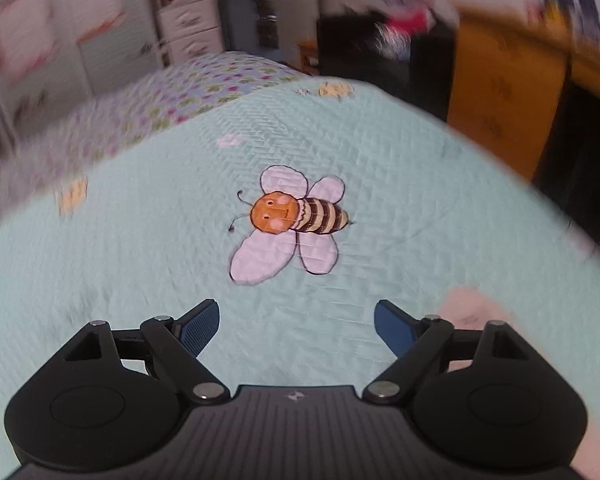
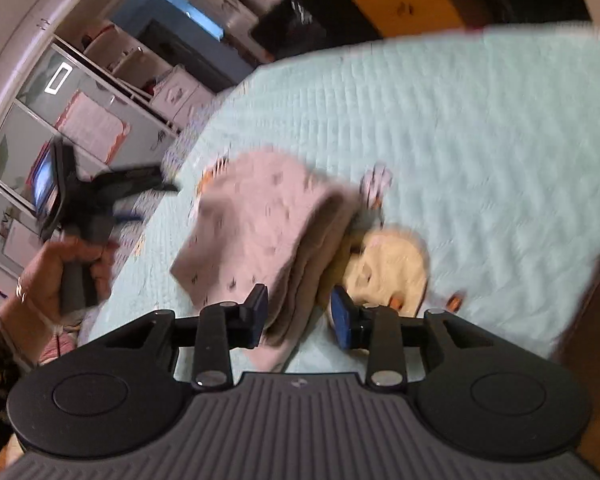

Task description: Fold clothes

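Pink garment, folded, lies on the mint quilt, one edge between the right gripper's parted jaws; contact unclear. Left gripper, jaws wide apart, empty, hovers over the bee print

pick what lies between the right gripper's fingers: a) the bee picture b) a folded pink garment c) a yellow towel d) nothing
b: in the right wrist view the right gripper has its fingers either side of the folded pink garment, with a gap showing beside the cloth.
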A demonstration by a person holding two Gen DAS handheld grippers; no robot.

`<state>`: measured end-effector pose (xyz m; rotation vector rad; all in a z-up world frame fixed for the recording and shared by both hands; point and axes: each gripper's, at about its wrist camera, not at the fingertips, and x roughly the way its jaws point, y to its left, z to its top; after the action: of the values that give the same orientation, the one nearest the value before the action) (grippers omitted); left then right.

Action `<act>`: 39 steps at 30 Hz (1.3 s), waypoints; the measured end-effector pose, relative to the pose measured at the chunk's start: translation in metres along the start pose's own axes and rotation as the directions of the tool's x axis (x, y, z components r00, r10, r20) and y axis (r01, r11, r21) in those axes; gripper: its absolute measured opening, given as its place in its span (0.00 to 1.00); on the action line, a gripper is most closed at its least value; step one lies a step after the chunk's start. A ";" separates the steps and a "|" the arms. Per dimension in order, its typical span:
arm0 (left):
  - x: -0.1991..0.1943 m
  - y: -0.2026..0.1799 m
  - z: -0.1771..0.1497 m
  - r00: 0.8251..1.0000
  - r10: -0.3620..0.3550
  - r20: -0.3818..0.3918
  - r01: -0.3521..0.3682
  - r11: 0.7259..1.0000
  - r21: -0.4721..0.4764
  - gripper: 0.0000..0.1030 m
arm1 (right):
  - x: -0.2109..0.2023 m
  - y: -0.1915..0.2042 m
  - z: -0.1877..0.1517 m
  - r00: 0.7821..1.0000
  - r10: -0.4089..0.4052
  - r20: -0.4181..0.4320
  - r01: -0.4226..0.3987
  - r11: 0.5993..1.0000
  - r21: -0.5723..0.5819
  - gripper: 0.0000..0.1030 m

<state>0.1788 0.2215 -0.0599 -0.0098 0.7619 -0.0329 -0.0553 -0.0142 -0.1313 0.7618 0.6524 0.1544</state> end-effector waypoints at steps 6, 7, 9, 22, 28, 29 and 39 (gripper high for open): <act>0.004 -0.039 -0.049 0.975 -0.145 -0.167 0.169 0.975 0.144 0.84 | 0.020 0.004 0.015 0.991 0.122 -0.063 -0.123 0.992 -0.013 0.43; 0.018 -0.039 -0.056 0.972 -0.110 -0.210 0.139 0.982 0.131 0.84 | 0.028 0.001 0.015 0.988 0.129 -0.089 -0.129 0.992 0.003 0.44; 0.040 -0.036 -0.065 0.959 -0.055 -0.279 0.086 0.991 0.099 0.88 | 0.043 -0.005 0.014 0.979 0.144 -0.141 -0.140 0.990 0.034 0.38; 0.020 0.011 -0.047 0.962 -0.237 -0.135 0.166 0.902 -0.397 0.83 | 0.126 0.032 0.115 0.915 0.326 -0.237 -0.331 0.943 0.018 0.29; 0.037 -0.002 -0.059 0.977 -0.060 -0.204 -0.008 0.949 -0.317 0.84 | 0.257 0.040 0.127 0.867 0.227 -0.443 -0.210 0.974 0.088 0.30; 0.038 -0.002 -0.062 0.977 -0.055 -0.206 -0.012 0.952 -0.307 0.84 | 0.278 0.035 0.123 0.867 0.160 -0.472 -0.148 0.987 0.064 0.12; -0.006 0.008 -0.057 0.979 0.093 -0.181 -0.148 0.935 -0.322 0.83 | 0.210 0.041 0.139 0.933 0.164 -0.321 -0.183 0.983 -0.029 0.38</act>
<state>0.1354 0.2299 -0.0973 -0.2875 0.9238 0.2166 0.1993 0.0083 -0.1319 0.7443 0.8819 0.4648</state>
